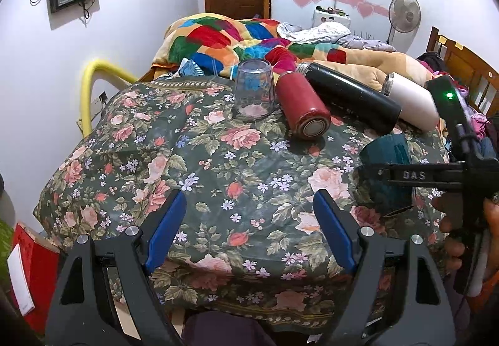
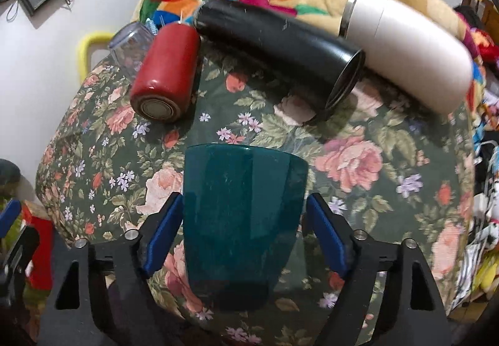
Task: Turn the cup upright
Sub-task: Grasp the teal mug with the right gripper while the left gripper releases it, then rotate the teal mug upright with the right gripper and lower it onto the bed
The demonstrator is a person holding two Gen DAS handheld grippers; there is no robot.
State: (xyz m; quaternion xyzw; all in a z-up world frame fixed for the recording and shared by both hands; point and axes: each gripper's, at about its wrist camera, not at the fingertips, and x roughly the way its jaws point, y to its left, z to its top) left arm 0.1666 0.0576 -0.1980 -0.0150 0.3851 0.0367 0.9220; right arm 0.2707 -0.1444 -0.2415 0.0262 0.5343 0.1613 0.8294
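A dark teal cup [image 2: 240, 221] stands on the floral cloth [image 2: 358, 158], wider end up, between the blue pads of my right gripper [image 2: 244, 215]. The left pad [image 2: 165, 230] touches its side; the right pad [image 2: 324, 233] stands a small gap away, so the jaws are open around it. In the left wrist view the teal cup [image 1: 386, 158] is at the right, partly behind the right gripper's black body [image 1: 443, 174]. My left gripper [image 1: 249, 215] is open and empty over the cloth's front. A clear cup [image 1: 254, 87] stands upside down at the back.
A red flask [image 1: 301, 104], a black flask [image 1: 352, 93] and a white flask [image 1: 411, 102] lie on their sides at the back of the table. A colourful blanket [image 1: 218, 37] covers the bed behind. A red box [image 1: 34, 268] is at lower left.
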